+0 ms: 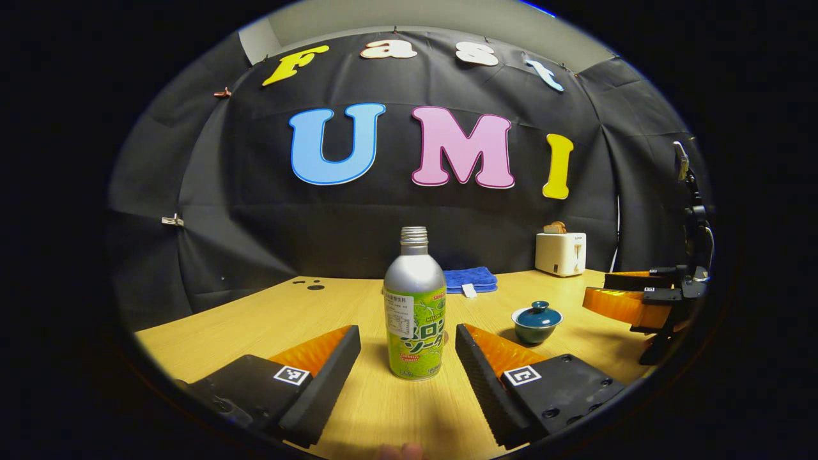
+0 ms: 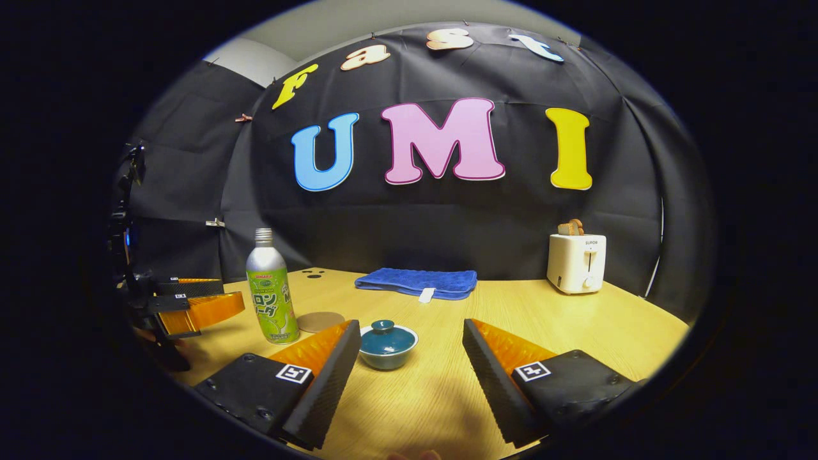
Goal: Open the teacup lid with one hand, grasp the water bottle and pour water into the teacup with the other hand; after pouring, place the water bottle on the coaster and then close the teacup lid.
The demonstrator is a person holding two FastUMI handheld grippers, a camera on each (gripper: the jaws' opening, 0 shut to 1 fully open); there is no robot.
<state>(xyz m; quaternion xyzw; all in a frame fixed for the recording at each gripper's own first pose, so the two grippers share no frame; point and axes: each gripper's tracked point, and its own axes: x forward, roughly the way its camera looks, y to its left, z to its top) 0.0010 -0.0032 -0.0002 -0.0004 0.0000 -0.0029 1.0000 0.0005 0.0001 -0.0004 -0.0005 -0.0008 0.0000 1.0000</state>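
Note:
A silver bottle with a green label (image 1: 414, 306) stands upright and uncapped on the wooden table (image 1: 255, 319). It sits in the gap of my open left gripper (image 1: 407, 332), with space on both sides. The teal teacup (image 2: 386, 345) has its lid on and rests just ahead of my open right gripper (image 2: 410, 326), close to its left finger. A round brown coaster (image 2: 319, 321) lies between bottle (image 2: 271, 291) and cup. In the left gripper view the teacup (image 1: 537, 321) stands to the right, with the right gripper (image 1: 617, 291) beyond it. The left gripper (image 2: 223, 294) appears at the far left.
A folded blue towel (image 2: 418, 282) lies at the back of the table. A white toaster (image 2: 577, 262) with bread in it stands at the back right. Bare tabletop (image 2: 575, 332) stretches in front of the toaster. Small dark holes (image 1: 313, 284) mark the table's far left.

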